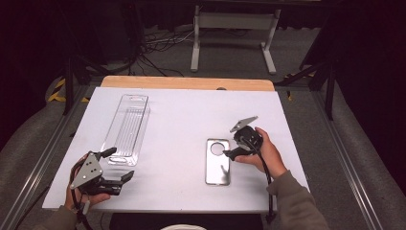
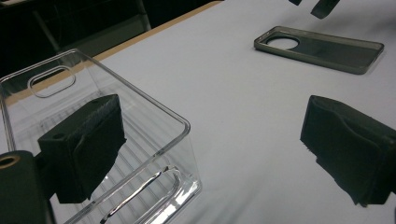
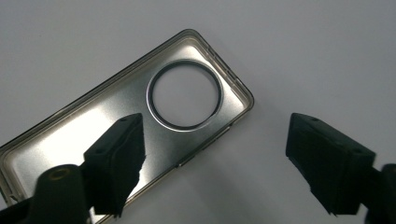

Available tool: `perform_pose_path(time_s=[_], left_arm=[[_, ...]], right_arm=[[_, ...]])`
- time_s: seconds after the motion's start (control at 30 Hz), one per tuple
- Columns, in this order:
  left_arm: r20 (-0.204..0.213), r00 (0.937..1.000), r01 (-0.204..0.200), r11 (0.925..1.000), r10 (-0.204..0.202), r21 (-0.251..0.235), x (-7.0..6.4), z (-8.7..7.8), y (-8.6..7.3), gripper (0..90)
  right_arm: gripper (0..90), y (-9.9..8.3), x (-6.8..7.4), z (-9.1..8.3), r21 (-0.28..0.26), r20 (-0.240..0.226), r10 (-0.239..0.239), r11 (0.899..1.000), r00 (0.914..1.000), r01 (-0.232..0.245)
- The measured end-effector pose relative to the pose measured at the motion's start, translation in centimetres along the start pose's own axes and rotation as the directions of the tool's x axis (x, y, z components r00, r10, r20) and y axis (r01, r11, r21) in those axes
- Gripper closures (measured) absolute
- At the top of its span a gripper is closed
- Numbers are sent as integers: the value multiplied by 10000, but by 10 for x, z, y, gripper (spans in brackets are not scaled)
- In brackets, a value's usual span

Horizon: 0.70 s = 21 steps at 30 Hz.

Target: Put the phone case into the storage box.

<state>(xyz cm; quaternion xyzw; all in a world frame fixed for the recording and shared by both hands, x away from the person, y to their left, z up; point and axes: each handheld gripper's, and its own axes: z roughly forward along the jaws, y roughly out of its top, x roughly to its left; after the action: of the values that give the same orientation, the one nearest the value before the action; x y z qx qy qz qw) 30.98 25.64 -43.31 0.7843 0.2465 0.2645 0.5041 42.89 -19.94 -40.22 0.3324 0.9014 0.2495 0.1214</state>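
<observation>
My right gripper [image 1: 229, 152] hovered just over the top end of the phone case [image 1: 218, 161], its jaws spread wide with nothing between them. In the right gripper view the case [image 3: 93, 130] lay open side up on the white table [image 3: 303, 56], and one of my jaws hung above its long edge while the other stood out over bare table beside it; neither touched it as far as I could tell. The round camera hole [image 3: 183, 93] sat near the case's upper end, the table showing through it.

My left gripper [image 1: 117, 165] was at the near left corner of the table [image 1: 182, 110], also spread apart and holding nothing. It sat just beside the near end of the clear plastic tray [image 1: 127, 127], which lay lengthwise toward the far edge. In the left gripper view one jaw stood in front of the tray's corner [image 2: 182, 130], seen partly against its clear wall, and the other was out over the table. The case [image 2: 322, 49] lay farther off, well apart from the tray, with the tips of my right gripper [image 2: 313, 4] above it.
</observation>
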Motion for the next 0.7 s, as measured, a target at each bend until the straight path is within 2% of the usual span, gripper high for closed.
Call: perform_pose_path(time_s=[0.13,0.17,0.23,0.3,0.5,0.53,0.63,0.7], left_arm=[[5,10000,-39,10000,39,35,0,1,0,71],[25,10000,-44,10000,44,35,0,1,0,71],[69,10000,-17,10000,16,49,0,0,0,70],[133,9999,-28,10000,26,94,0,1,0,70],[276,9996,-25,9999,21,130,0,1,-1,70],[276,9996,-25,9999,21,130,0,1,-1,71],[310,9995,-10,9999,5,163,0,2,-1,71],[358,9994,-15,9998,9,180,0,3,-1,70]], right_arm=[[195,18,-9,15,1021,-64,266,9944,9996,-258],[193,22,-12,19,1240,52,263,9919,9996,-268],[193,27,-15,25,1524,97,293,9878,9995,-305],[195,30,-20,31,1639,218,532,9849,9983,-560],[444,32,-33,42,2155,161,729,9736,9972,-747],[444,32,-33,42,2155,161,729,9736,9972,-747],[554,32,-37,44,2094,-47,781,9749,9969,-754],[629,33,-39,44,2092,-349,733,9758,9967,-644]])
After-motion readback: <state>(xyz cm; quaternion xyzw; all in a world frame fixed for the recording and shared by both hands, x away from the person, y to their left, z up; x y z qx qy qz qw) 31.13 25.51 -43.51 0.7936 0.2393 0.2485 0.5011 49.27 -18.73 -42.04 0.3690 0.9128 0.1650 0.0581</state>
